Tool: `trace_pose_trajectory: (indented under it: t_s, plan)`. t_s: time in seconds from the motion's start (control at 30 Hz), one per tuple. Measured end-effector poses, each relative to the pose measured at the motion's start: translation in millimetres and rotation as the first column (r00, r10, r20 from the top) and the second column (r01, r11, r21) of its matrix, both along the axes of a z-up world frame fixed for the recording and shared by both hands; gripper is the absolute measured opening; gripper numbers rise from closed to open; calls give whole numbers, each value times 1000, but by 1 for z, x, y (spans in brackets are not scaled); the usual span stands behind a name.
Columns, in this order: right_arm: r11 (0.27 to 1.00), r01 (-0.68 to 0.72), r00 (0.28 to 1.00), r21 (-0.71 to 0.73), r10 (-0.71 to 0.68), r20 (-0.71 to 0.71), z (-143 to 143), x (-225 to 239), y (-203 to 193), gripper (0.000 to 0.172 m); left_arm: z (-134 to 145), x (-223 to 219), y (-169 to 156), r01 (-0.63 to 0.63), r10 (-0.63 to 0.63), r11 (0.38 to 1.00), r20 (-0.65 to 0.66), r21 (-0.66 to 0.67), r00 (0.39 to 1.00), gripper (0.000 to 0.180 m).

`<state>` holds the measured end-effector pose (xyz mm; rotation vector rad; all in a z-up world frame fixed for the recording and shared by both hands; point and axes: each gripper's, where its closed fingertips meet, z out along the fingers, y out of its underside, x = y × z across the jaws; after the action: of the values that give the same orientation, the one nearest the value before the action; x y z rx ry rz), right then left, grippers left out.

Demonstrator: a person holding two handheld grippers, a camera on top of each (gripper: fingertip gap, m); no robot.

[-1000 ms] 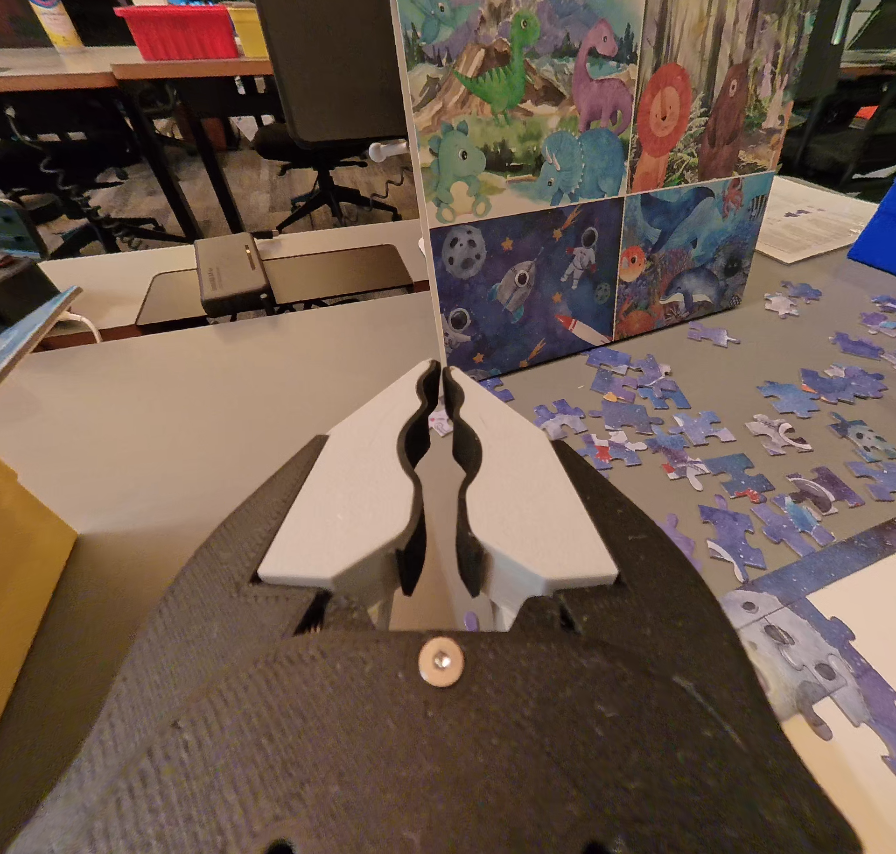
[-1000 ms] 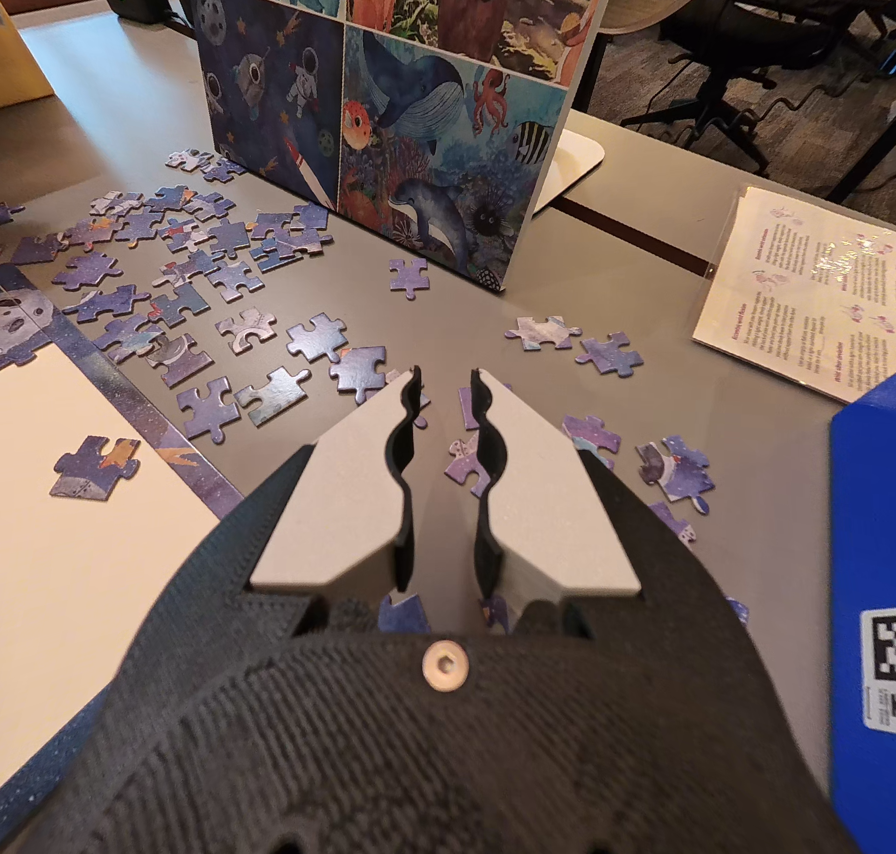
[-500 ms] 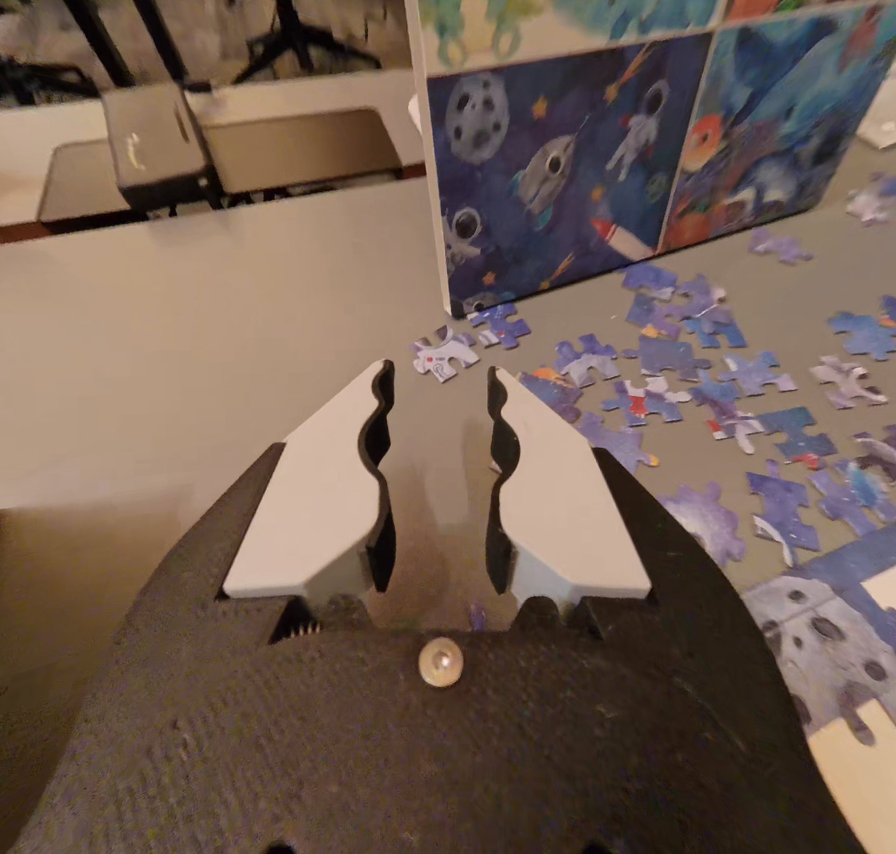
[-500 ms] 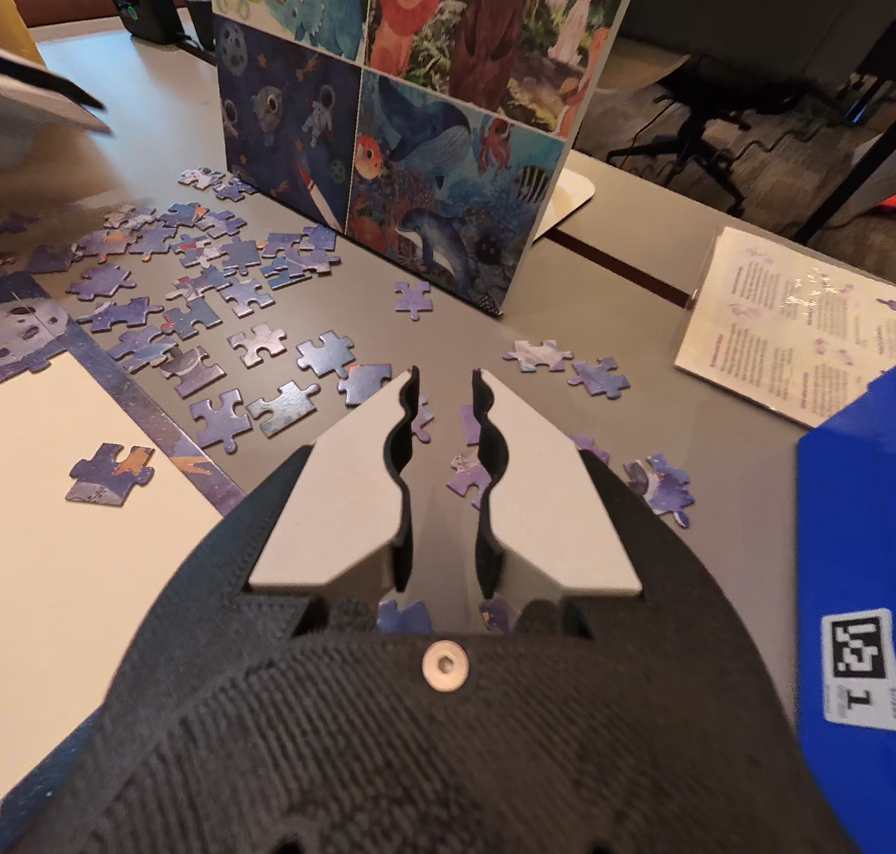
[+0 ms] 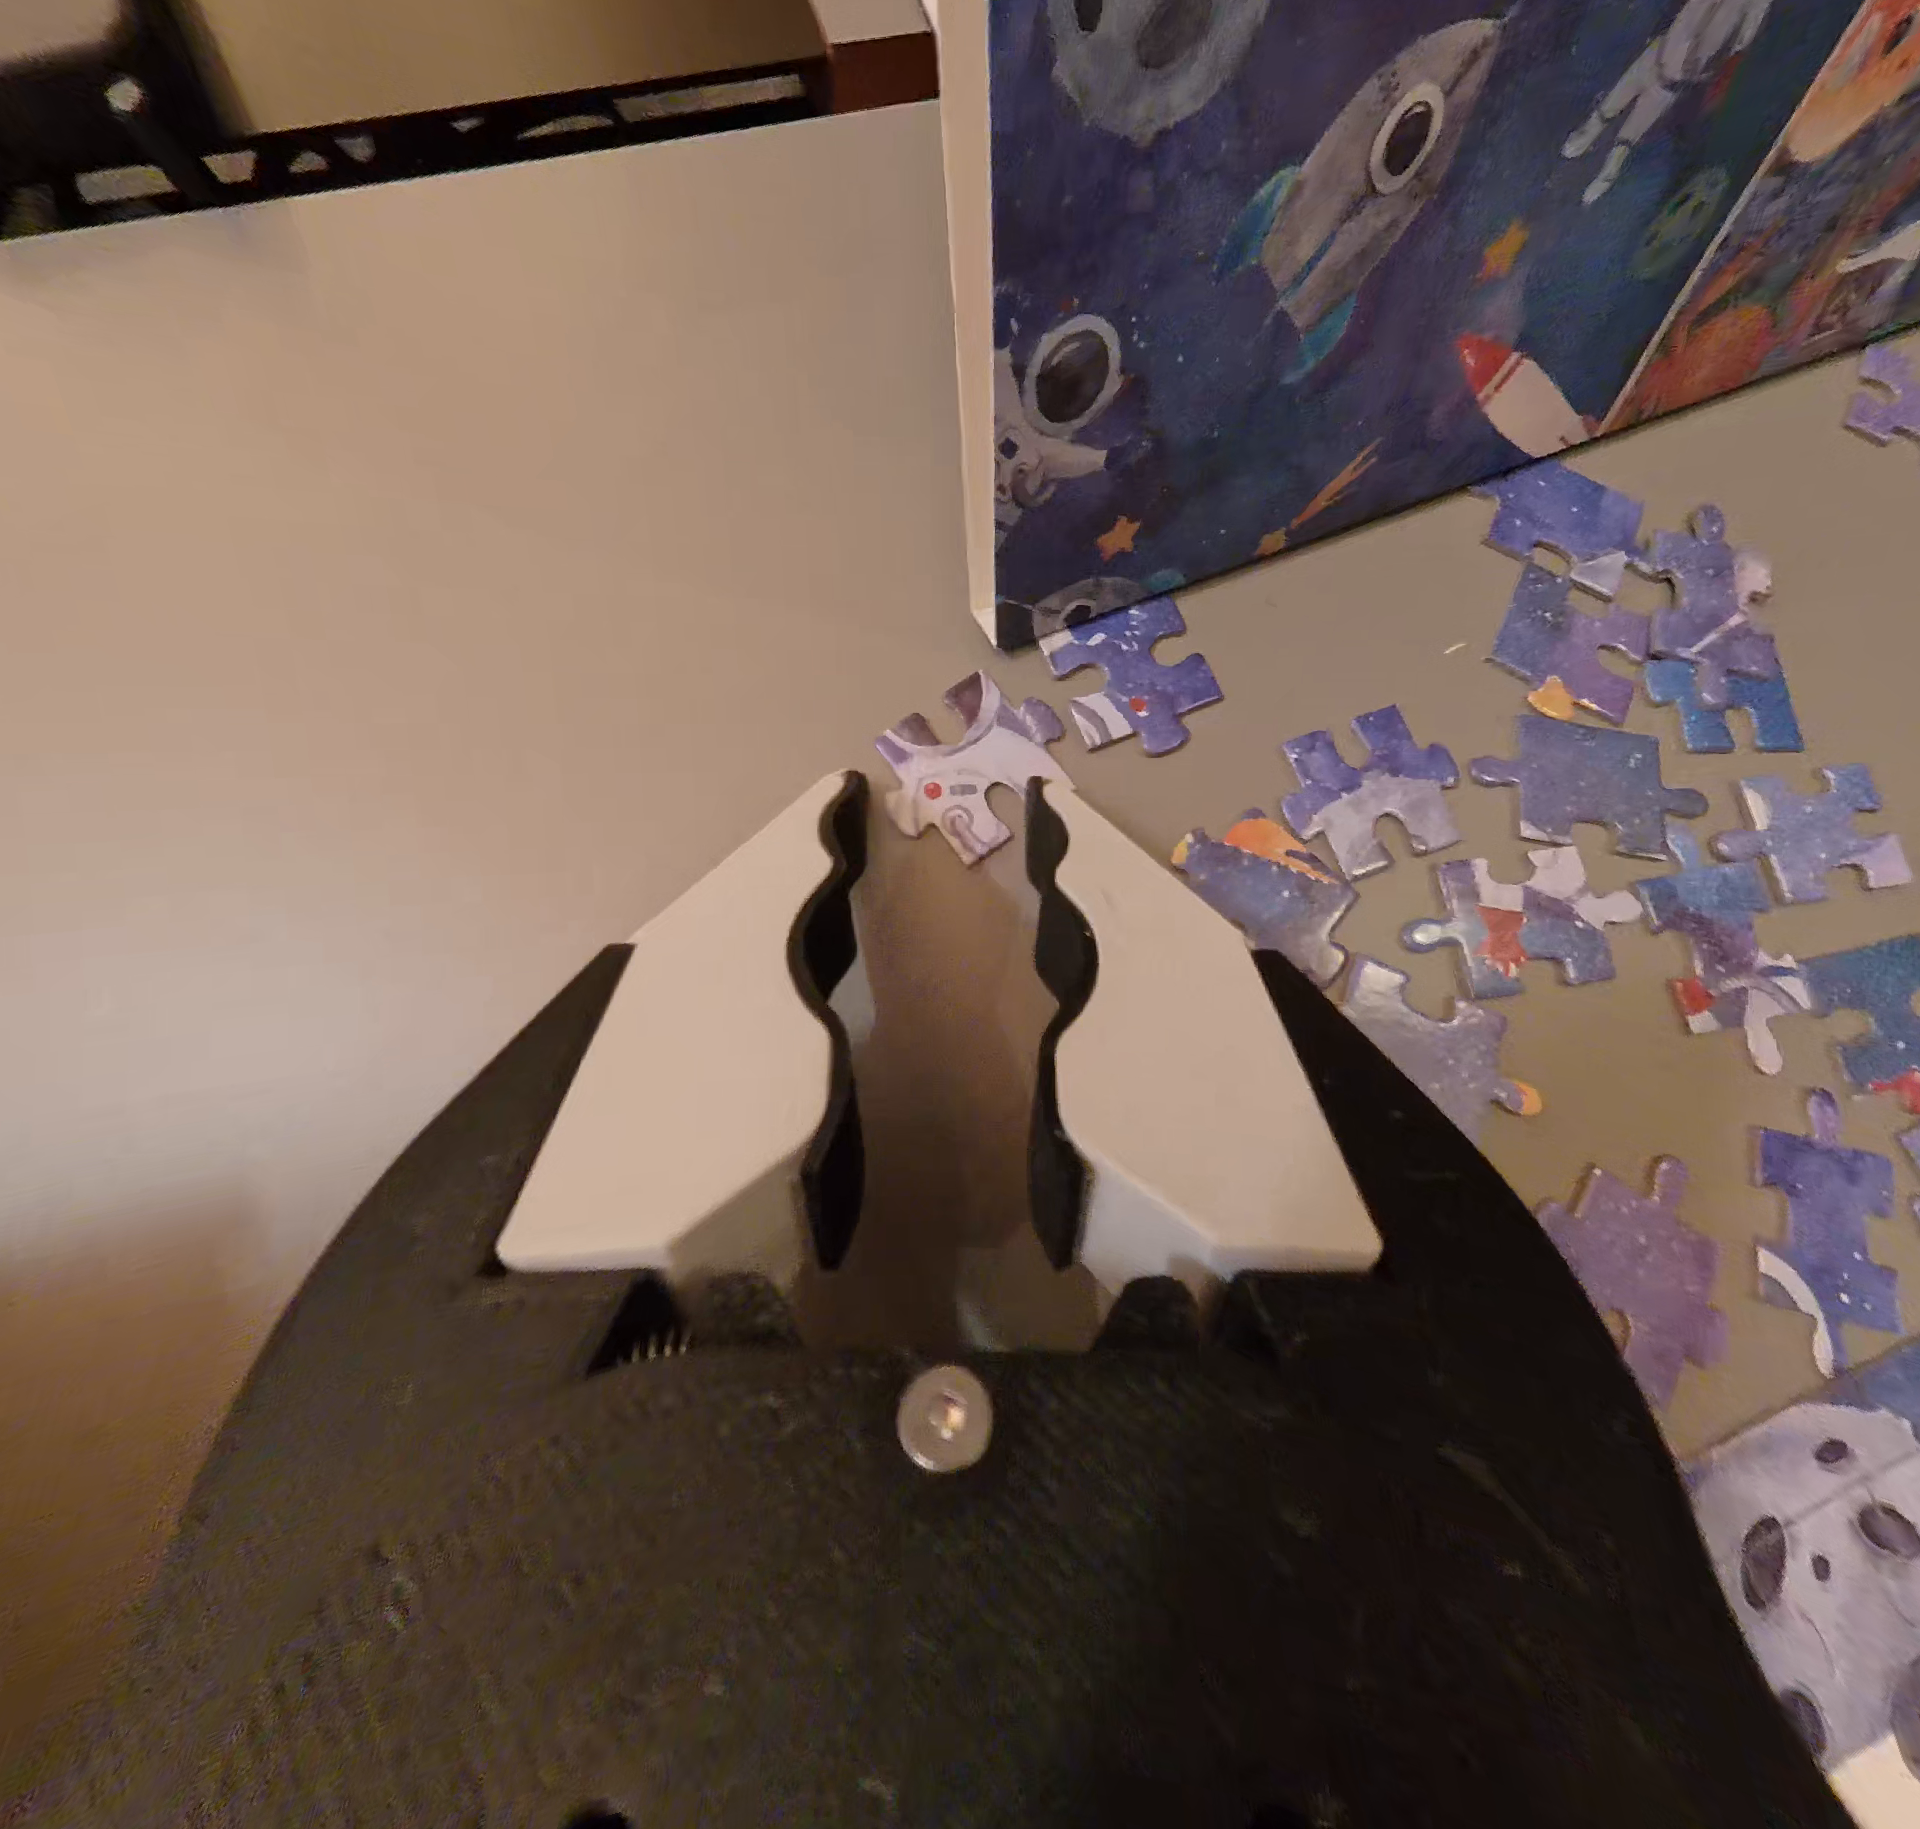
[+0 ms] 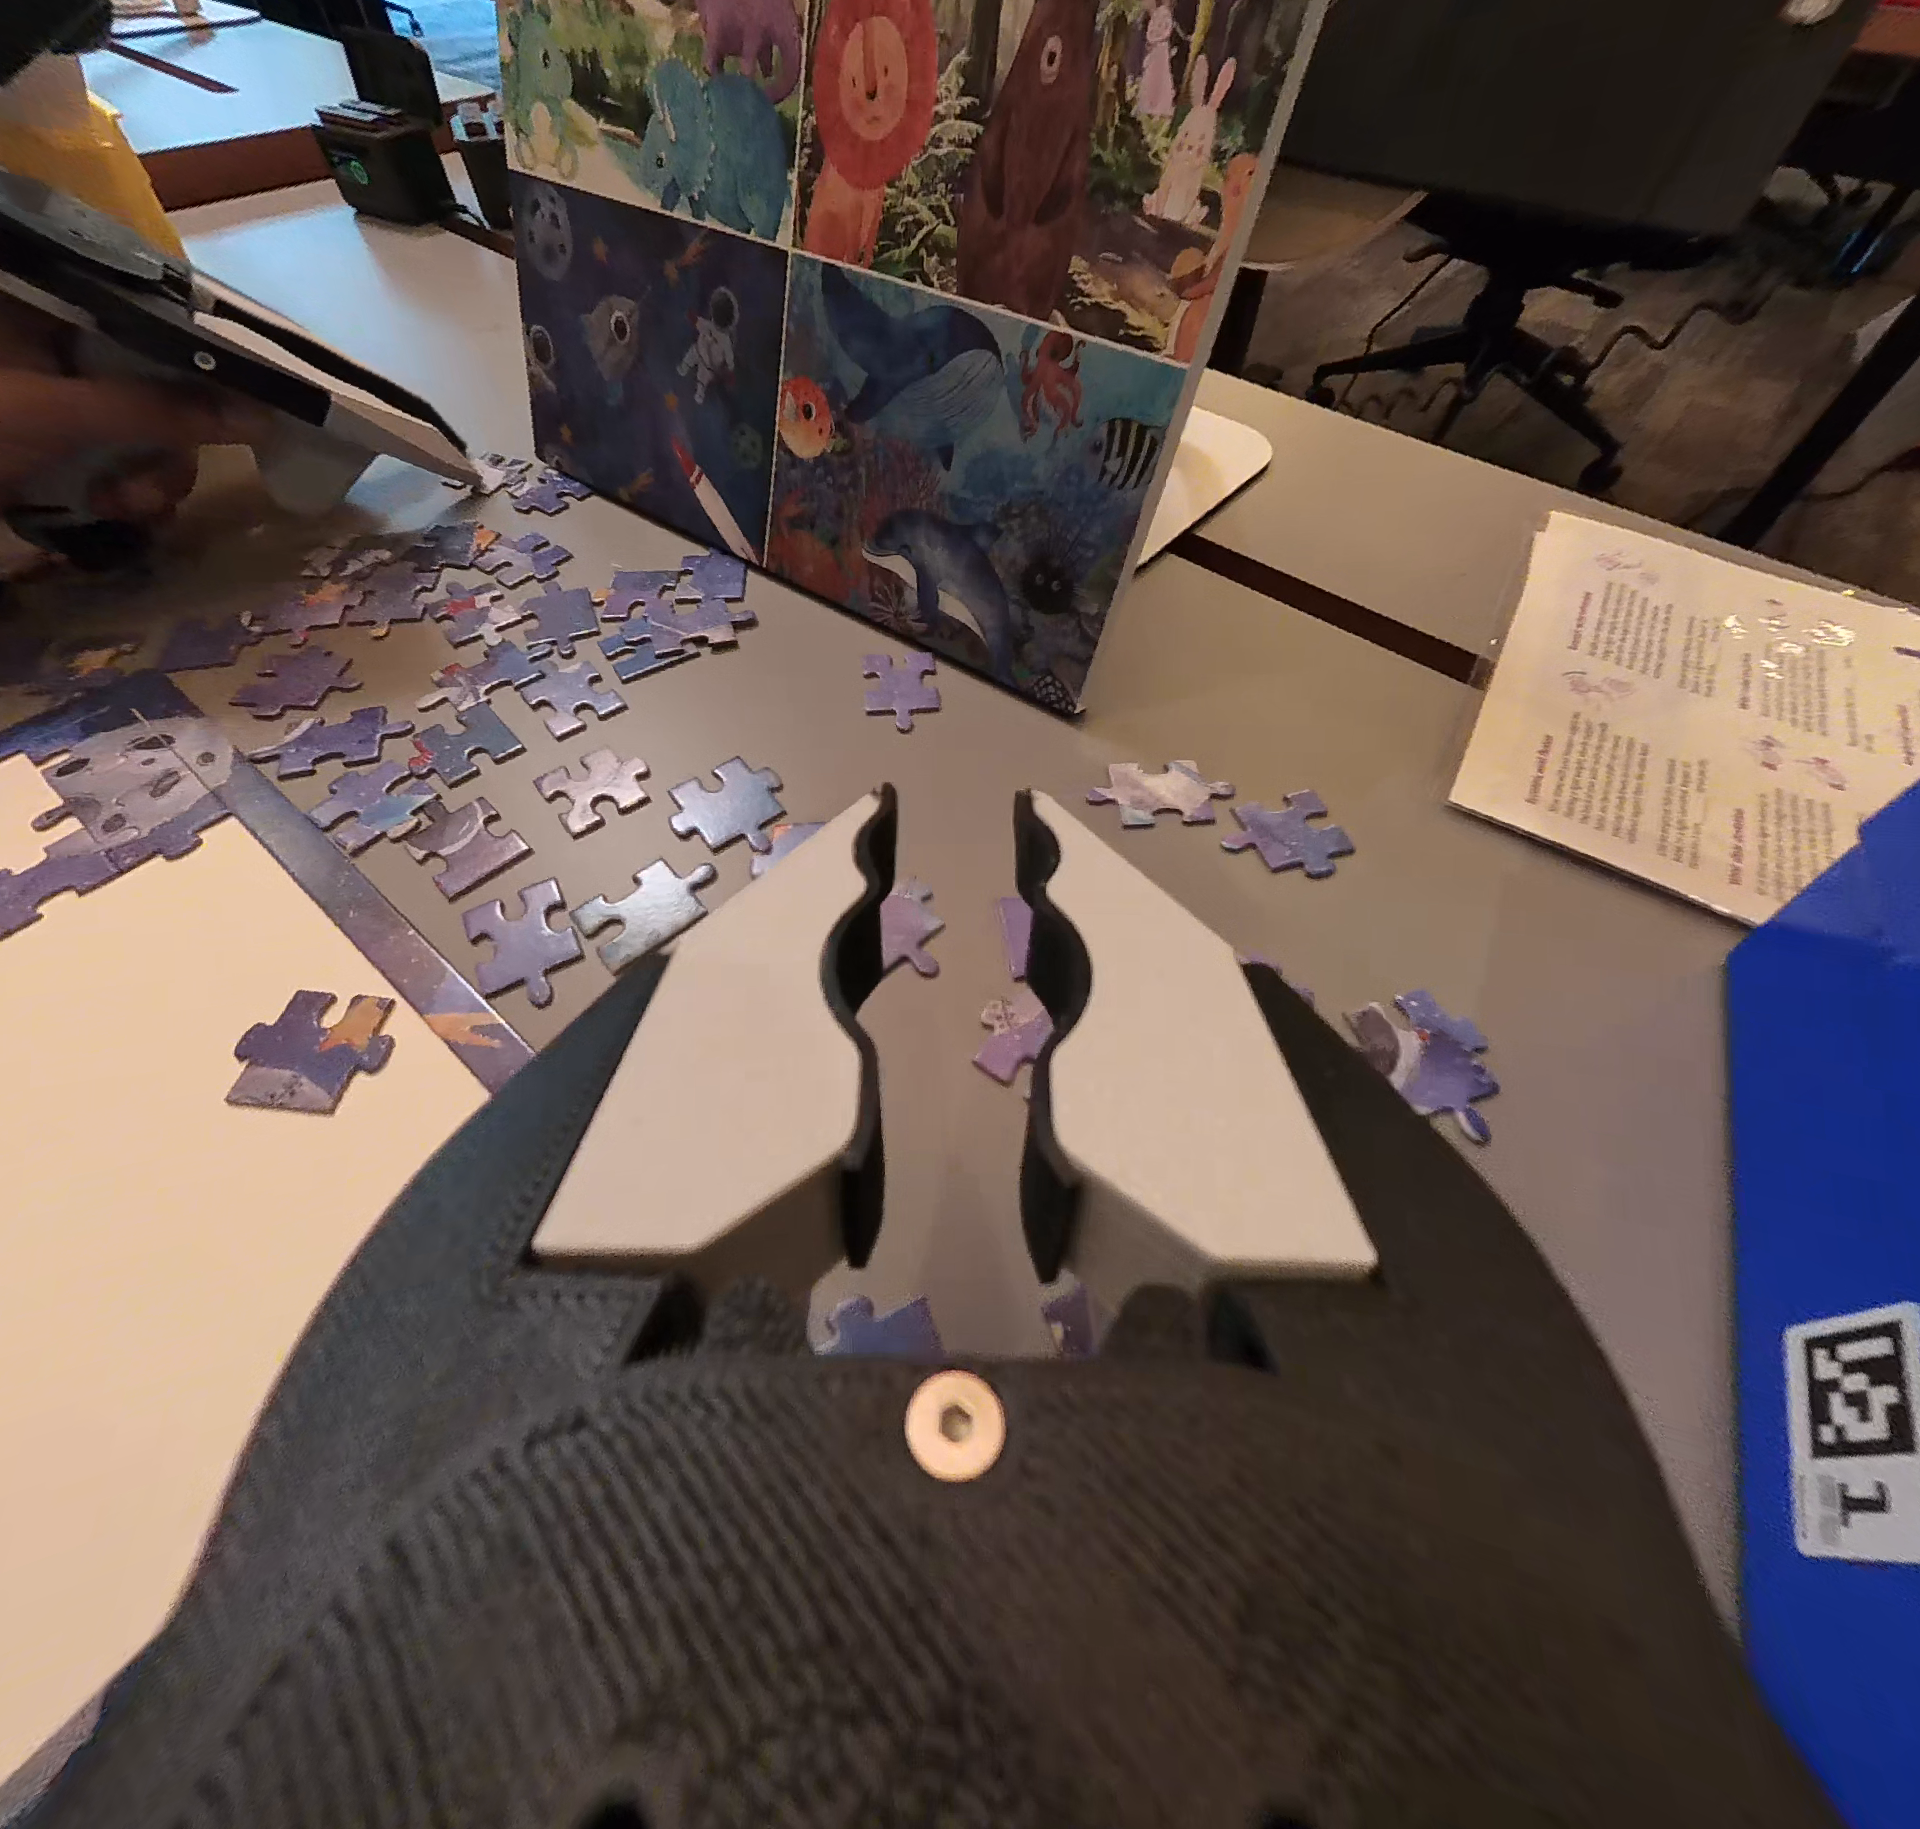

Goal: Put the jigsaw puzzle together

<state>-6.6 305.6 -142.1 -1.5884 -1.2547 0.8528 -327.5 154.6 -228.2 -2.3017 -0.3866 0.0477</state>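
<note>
left wrist view: largest thing i see is the grey surface [image 5: 436,553], filling the left half of the frame. next, the picture-covered puzzle box [image 5: 1403,221] stands upright in the upper right, its near corner on the surface. below it, right of centre, loose purple and blue puzzle pieces [image 5: 1579,803] lie scattered flat. my left gripper [image 5: 945,792] has its fingers apart, low over the surface, and a pale astronaut piece [image 5: 961,777] lies flat between the tips; the right tip is just at its edge, the left tip shows a small gap, so nothing is clamped. right wrist view: a cream board with a partly built purple border [image 6: 156,1104] fills the lower left, a blue box [image 6: 1829,1260] the lower right edge, a printed sheet [image 6: 1704,699] the right. my right gripper [image 6: 954,803] hangs at centre, fingers apart and bare, above a few small purple pieces.
</note>
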Motion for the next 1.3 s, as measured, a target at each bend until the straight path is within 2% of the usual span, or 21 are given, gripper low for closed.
trace_pose_trajectory:
  t_s: [0.13, 0.33, 0.37, 0.57, 0.73, 0.83, 1.03, 1.1, 1.3]
  plan:
    - [1000, -7, 1000, 14, 7, 29, -6, -3, -2, 21, 0, 2, -3, 12, -12, 1000, 30, 7, 999, 20]
    - [1000, -10, 999, 5, 10, 41, -10, -4, -2, 21, 2, 5, -8, 36, -37, 999, 27, 23, 999, 16]
    - [1000, -10, 999, 6, 10, 41, -10, -4, -2, 21, 4, 6, -10, 41, -42, 999, 21, 29, 999, 0]
    - [1000, -14, 999, 10, 14, 40, -9, -4, -4, 21, 19, 8, -15, 47, -48, 996, 19, 74, 999, 0]
    - [1000, -21, 999, 15, 20, 39, -8, -5, -6, 21, 3, 11, -14, 57, -57, 998, 12, 18, 998, 39]
    - [1000, -23, 999, 21, 22, 39, -6, -6, -8, 21, -1, 14, -14, 77, -77, 997, -20, -17, 997, 43]
    - [1000, -25, 999, 19, 24, 45, -8, -6, -8, 21, -1, 19, -13, 104, -104, 995, -6, -8, 995, 18]
    - [999, -27, 999, 18, 26, 46, -9, -6, -8, 21, 0, 19, -13, 108, -108, 994, -1, 1, 994, 0]
    - [999, -33, 999, 34, 32, 41, -4, -7, -12, 21, 3, 17, -14, 116, -116, 993, -29, 8, 993, 0]
